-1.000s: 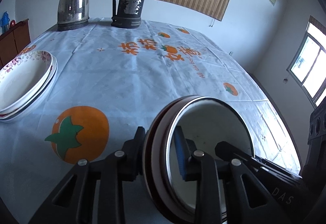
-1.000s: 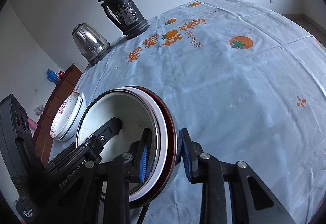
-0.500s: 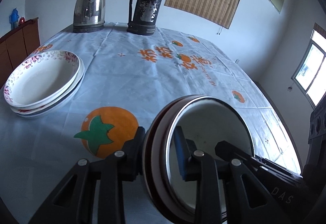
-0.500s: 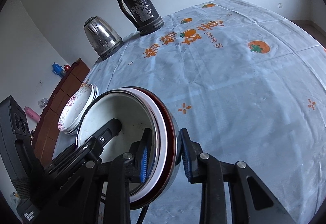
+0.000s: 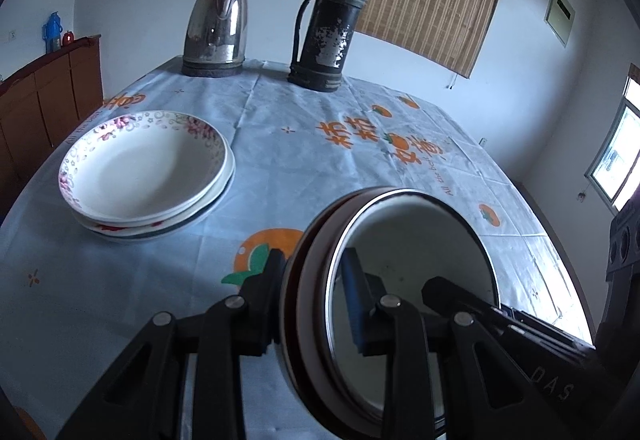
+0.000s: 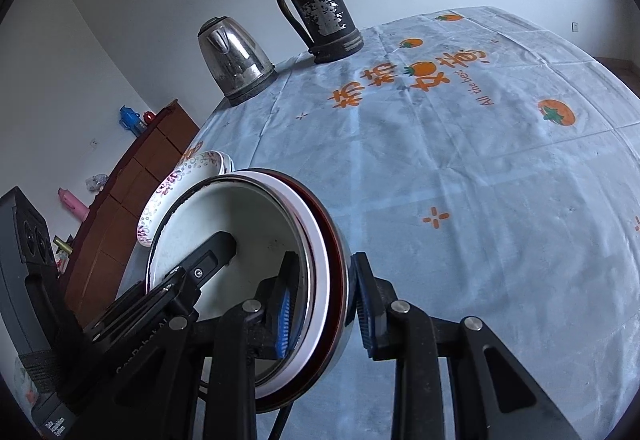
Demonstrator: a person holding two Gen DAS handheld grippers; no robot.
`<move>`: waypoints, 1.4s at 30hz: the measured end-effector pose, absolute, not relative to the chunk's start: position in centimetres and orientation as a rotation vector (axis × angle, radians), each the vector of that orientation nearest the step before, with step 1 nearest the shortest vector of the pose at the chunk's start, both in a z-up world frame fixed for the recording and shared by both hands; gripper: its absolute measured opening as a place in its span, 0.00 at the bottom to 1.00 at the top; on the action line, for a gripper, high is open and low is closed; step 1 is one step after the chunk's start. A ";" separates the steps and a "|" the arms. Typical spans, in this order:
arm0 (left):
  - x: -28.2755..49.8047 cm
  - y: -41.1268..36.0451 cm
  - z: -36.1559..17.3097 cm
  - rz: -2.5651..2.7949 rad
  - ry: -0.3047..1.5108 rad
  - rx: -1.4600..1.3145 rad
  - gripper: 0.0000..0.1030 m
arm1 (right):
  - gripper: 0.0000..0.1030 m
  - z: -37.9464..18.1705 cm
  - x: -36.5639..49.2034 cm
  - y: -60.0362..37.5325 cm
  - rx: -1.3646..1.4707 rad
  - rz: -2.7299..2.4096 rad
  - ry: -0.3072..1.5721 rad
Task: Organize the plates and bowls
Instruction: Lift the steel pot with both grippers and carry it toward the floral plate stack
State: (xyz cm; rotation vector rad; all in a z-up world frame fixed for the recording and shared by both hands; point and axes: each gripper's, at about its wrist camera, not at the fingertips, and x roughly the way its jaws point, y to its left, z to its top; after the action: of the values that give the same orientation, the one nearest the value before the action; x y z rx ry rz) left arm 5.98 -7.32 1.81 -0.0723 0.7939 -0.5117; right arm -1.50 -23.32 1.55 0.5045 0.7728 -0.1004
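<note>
Two claws, left claw (image 5: 314, 300) and right claw (image 6: 322, 304), gripping one bowl stack (image 5: 408, 240), one plate stack (image 5: 144, 176)

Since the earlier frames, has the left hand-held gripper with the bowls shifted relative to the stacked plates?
Yes. The left hand-held gripper, shut on the nested bowls, has swung toward the stacked plates, which moved from the left-wrist view's left edge toward its centre.

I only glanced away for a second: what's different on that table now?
Both grippers, left and right, carried the nested bowls toward the stacked floral plates, which now appear closer. Grip unchanged; kettle, thermos and plates stayed put.
</note>
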 end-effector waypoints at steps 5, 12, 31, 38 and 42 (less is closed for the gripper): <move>6.6 -5.6 2.4 -0.487 0.782 -0.084 0.27 | 0.28 2.1 -0.5 -21.8 0.490 -0.075 0.767; 7.5 -3.4 3.2 -0.456 0.759 -0.103 0.27 | 0.28 2.9 1.0 -19.6 0.466 -0.039 0.761; 12.5 1.4 5.2 -0.386 0.709 -0.136 0.27 | 0.28 5.4 7.2 -15.1 0.422 0.028 0.739; 15.0 2.4 5.4 -0.376 0.702 -0.141 0.27 | 0.28 5.6 10.3 -14.0 0.416 0.038 0.738; 16.5 2.8 5.3 -0.371 0.701 -0.131 0.27 | 0.28 5.5 12.1 -13.4 0.419 0.037 0.742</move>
State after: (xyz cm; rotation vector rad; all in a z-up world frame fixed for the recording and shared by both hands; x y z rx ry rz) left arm 16.53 2.75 5.32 -0.1306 0.7007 -0.3705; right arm 12.07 -13.44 5.49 0.4193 0.7424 0.0367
